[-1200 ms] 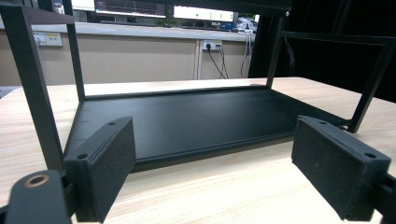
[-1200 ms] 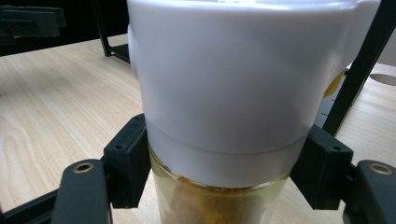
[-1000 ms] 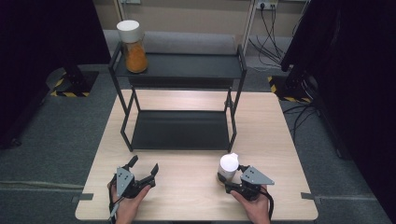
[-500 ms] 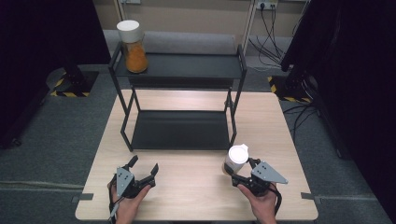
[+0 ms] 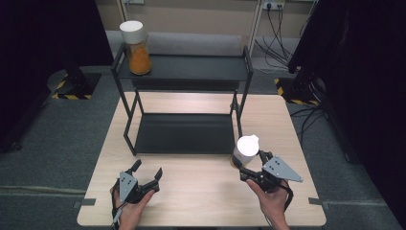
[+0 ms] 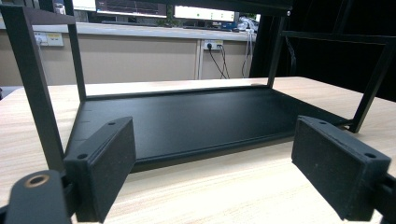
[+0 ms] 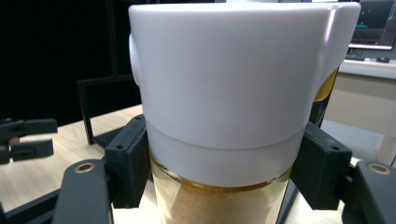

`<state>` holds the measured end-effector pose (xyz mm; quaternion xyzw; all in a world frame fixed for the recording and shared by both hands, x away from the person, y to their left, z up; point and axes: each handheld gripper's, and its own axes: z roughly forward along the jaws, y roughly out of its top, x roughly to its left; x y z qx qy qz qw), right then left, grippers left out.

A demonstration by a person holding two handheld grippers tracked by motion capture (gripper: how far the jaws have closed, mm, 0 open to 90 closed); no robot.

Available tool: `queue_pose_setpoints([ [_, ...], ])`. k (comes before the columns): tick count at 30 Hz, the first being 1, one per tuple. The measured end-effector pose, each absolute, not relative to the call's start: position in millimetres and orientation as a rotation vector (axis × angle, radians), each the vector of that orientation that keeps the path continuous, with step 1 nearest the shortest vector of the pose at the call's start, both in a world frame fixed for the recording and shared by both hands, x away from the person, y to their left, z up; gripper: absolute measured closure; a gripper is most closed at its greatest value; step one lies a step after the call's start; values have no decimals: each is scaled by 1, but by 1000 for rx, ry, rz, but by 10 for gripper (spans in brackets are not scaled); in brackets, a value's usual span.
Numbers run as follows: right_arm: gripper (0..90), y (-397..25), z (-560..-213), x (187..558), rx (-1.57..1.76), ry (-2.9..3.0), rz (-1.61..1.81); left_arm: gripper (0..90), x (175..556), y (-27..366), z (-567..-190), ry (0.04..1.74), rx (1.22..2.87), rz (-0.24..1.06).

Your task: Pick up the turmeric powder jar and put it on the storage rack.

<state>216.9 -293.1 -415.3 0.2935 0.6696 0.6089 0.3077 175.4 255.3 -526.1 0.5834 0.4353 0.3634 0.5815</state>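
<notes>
Glass, clear and smooth, forms the white-capped jar [image 5: 246,151] held just in front of the black two-tier metal shelf rack [image 5: 184,133], off its right front corner. Right gripper [image 5: 250,168] pinches it below the cap; judged rigid, breakable, slippery, moderately heavy. Best hold: glass just under the cap. Left gripper [image 5: 146,171], jaws spread, grips nothing.

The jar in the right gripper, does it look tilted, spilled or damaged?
Nothing stands out. The right gripper holds the white-lidded jar about upright, lid on, with no spill on the table.
</notes>
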Motion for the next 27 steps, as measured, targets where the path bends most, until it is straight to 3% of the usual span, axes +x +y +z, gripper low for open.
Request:
queue_pose_setpoints([
  [27,306,-285,-378,225,731,1661,1653,134,175,255,-526,1018,1364,850],
])
